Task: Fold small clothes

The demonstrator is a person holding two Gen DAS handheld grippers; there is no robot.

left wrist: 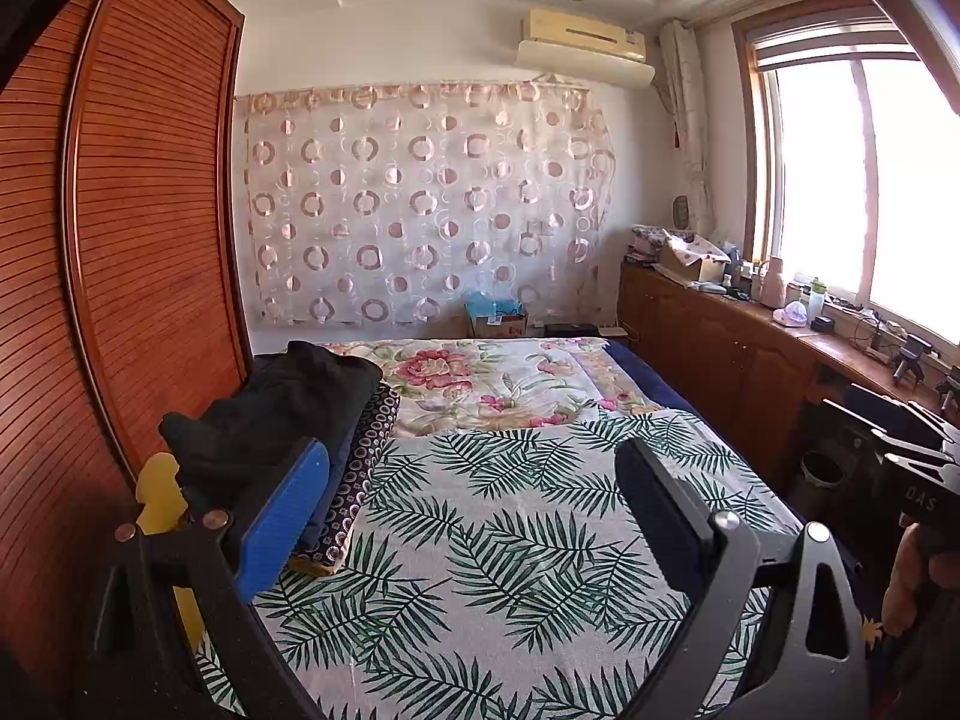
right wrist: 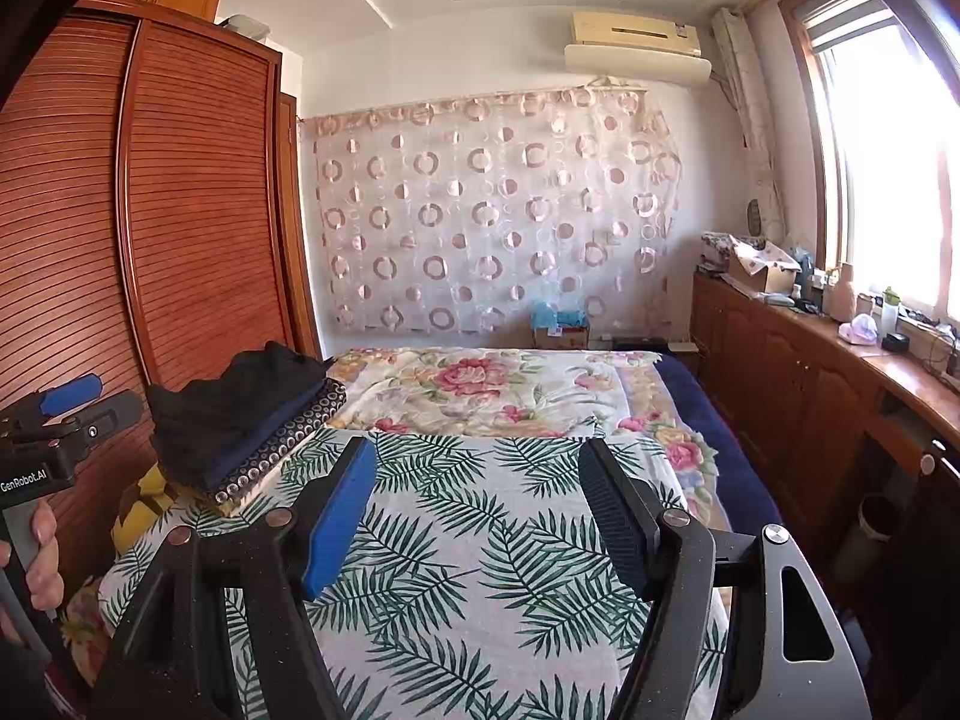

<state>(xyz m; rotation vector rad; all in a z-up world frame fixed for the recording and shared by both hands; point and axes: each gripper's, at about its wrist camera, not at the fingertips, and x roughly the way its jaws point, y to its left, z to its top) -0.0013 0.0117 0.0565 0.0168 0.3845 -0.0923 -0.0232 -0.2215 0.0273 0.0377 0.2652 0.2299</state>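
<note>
A stack of folded clothes (left wrist: 300, 414) lies at the left edge of the bed, black garments on top of a dark blue one and a dotted one; it also shows in the right wrist view (right wrist: 240, 414). My left gripper (left wrist: 474, 450) is open and empty, held above the palm-leaf cloth (left wrist: 510, 540), its blue left finger just in front of the stack. My right gripper (right wrist: 480, 450) is open and empty above the same cloth (right wrist: 480, 540), to the right of the stack. The left gripper also shows at the left edge of the right wrist view (right wrist: 84, 402).
A floral quilt (left wrist: 480, 384) covers the far half of the bed. A slatted wooden wardrobe (left wrist: 120, 240) stands close on the left. A wooden counter (left wrist: 750, 324) with bottles and boxes runs along the window on the right. A yellow item (left wrist: 159, 498) lies beside the stack.
</note>
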